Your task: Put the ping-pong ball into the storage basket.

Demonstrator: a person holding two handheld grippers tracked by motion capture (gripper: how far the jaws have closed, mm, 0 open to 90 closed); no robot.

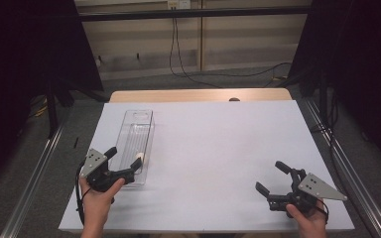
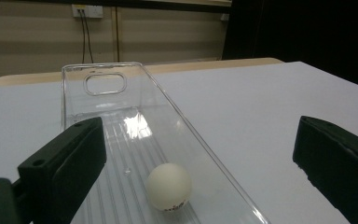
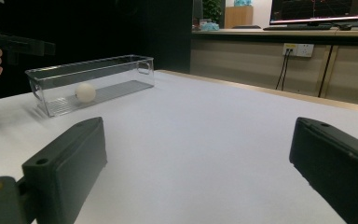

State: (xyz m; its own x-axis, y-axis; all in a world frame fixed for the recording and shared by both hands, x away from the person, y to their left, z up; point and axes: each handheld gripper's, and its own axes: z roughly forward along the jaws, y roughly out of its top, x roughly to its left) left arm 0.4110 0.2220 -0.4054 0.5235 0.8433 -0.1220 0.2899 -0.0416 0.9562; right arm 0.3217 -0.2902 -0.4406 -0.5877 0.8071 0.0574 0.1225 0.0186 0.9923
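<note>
Your left gripper (image 1: 125, 162), black two-jaw with a grey three-cornered plate on top, sits at the near end of the long clear plastic bin (image 1: 129, 130). Jaws spread wide, holding nothing. In the high view one jaw tip overlaps the bin's near rim; can't tell whether it touches or hovers. In the left gripper view the jaws straddle the bin's near end, and that end is cut off by the bottom edge of the picture.

The small white ball (image 2: 168, 186) lies on the ribbed floor inside the bin, near that same end, closer to the bin's right wall in the left gripper view. Dark print near its bottom is too blurred to read. In the high view the ball is just a pale blob by your jaw tip, partly masked by it. In the right gripper view it sits behind the bin's clear wall, outline soft.

The bin's far end has a handle cut-out, visible but washed out by glare in the high view. The bin lies on the white table top (image 1: 218, 148), along its left side.

Your right gripper (image 1: 272, 179), same build, is well apart from the bin, off to its right near the table's front edge. Jaws wide apart, empty, only bare table between them. Your hands are cut off at the bottom of the high view.
</note>
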